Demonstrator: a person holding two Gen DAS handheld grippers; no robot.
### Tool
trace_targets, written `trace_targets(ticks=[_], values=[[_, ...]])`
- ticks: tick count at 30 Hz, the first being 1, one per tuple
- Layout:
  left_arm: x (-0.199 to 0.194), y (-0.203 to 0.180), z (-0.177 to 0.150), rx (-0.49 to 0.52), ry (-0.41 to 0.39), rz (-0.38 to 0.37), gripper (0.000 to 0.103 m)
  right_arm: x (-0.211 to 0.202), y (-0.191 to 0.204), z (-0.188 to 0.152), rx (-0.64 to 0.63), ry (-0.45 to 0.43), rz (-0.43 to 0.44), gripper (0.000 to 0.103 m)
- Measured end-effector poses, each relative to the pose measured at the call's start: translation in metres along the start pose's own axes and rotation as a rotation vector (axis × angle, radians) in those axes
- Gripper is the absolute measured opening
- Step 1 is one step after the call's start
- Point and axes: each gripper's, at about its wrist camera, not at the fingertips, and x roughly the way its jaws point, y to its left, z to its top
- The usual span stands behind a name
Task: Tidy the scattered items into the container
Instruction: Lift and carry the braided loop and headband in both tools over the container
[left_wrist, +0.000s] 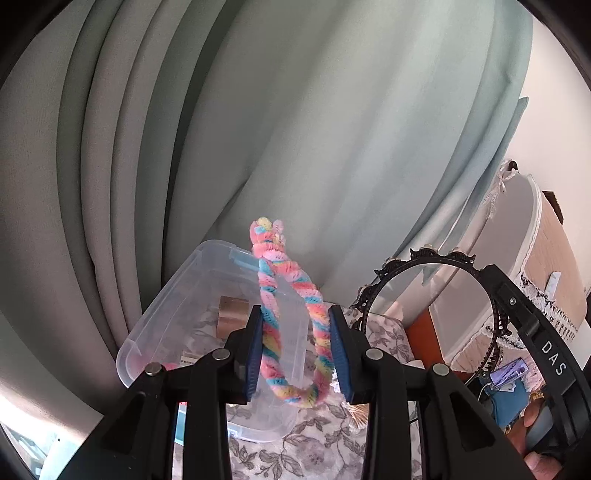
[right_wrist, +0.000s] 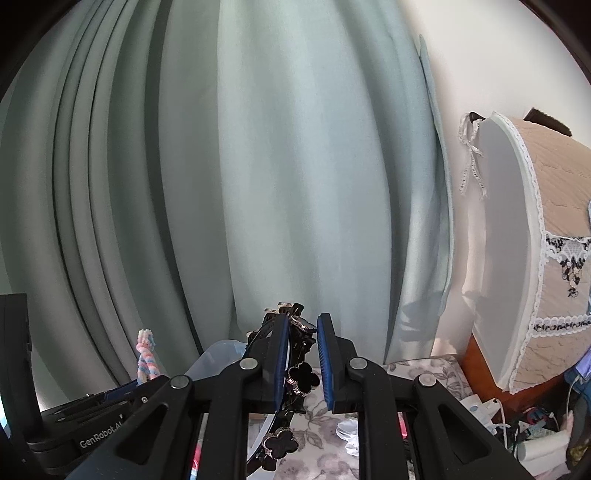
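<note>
Left gripper (left_wrist: 295, 354) squeezed onto fuzzy pink, blue and yellow twisted headband (left_wrist: 275, 295), up above clear plastic box (left_wrist: 162, 325). Right gripper (right_wrist: 303, 362) nearly closed, pinching thin black headband with clover shapes (right_wrist: 301, 380), near box, over flowery cloth (right_wrist: 413, 369).

You have a worktop covered in a grey floral cloth (left_wrist: 314, 450). A clear plastic container (left_wrist: 177, 317) sits directly on it, next to the curtain. Crumpled white scraps (right_wrist: 349, 435) lie on the cloth on your right side. A jumble of cables and small items (right_wrist: 524, 424) rests at its far right edge.
</note>
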Motion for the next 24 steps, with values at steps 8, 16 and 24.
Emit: trace_targets(ticks=[8,16,24], values=[[0.003,0.026,0.004,-0.050,0.002,0.022,0.035,0.019,0.024,-0.007,-0.037,0.035,0.025,0.018],[0.013,0.047,0.004,-0.091,0.020,0.039,0.035,0.043,0.040,-0.015,-0.072,0.076,0.038,0.018],[0.030,0.061,0.000,-0.120,0.057,0.050,0.035,0.072,0.045,-0.022,-0.092,0.127,0.042,0.018]])
